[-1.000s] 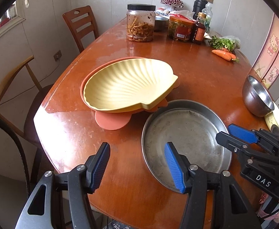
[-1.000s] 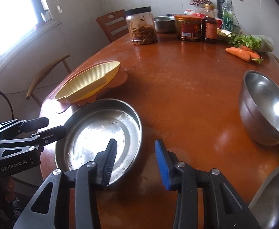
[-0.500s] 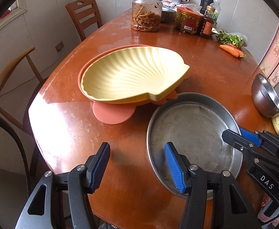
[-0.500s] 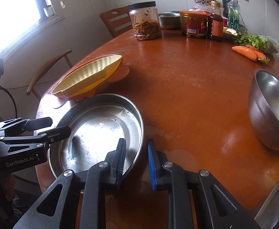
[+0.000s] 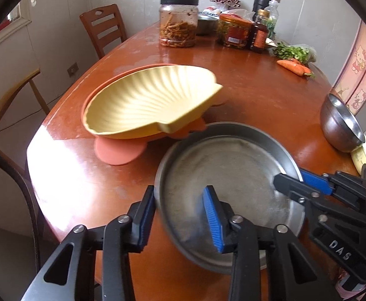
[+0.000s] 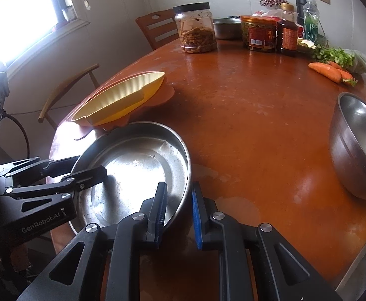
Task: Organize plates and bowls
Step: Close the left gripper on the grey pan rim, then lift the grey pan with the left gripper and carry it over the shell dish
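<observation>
A round steel plate [image 5: 233, 175] lies near the table's front edge, also in the right wrist view [image 6: 137, 165]. My right gripper [image 6: 177, 210] is shut on its right rim, one finger inside, one outside. My left gripper [image 5: 180, 215] straddles the plate's left rim with its jaws still apart. A yellow shell-shaped dish [image 5: 145, 100] sits on an orange plate [image 5: 117, 153] just behind. A steel bowl [image 6: 358, 145] stands at the right.
Jars, bottles and a small steel bowl [image 5: 205, 22] stand at the table's far end, with carrots [image 5: 293, 66] and greens beside them. Wooden chairs [image 5: 102, 30] stand along the left. Another steel dish rim [image 6: 363, 268] shows at lower right.
My right gripper has closed on the steel plate's rim. My left gripper has moved right, and now straddles the plate's left rim. The plate looks slightly tilted and blurred.
</observation>
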{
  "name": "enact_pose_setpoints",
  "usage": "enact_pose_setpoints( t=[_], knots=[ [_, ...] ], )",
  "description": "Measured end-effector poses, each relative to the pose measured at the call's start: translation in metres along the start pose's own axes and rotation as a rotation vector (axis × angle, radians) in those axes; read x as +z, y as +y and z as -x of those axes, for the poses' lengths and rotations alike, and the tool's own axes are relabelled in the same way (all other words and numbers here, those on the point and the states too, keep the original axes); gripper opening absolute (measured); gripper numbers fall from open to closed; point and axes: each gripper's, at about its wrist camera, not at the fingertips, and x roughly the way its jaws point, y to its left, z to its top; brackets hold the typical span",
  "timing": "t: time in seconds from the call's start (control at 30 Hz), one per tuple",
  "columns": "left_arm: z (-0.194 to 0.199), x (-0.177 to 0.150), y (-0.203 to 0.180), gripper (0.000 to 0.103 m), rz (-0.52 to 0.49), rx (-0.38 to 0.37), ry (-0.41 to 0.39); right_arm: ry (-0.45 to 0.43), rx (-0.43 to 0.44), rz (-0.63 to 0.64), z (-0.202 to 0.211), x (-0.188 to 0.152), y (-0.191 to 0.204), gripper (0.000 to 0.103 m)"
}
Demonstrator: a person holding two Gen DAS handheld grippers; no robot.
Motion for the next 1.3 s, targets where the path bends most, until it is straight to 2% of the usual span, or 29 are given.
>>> enact_pose_setpoints(
  t=[0.07,0.33,1.3],
  knots=[
    [0.000,-0.001,-0.005,0.039,-0.016,0.026,-0.009,0.000,-0.007,0.004,0.000,0.000,0.001,0.019],
    [0.002,-0.003,-0.010,0.039,-0.017,0.001,-0.007,-0.004,-0.042,-0.001,0.005,-0.002,-0.001,0.019],
    [0.030,-0.004,-0.046,0.038,-0.070,-0.029,-0.066,-0.065,-0.051,-0.077,0.043,-0.016,-0.026,0.019]
  ],
)
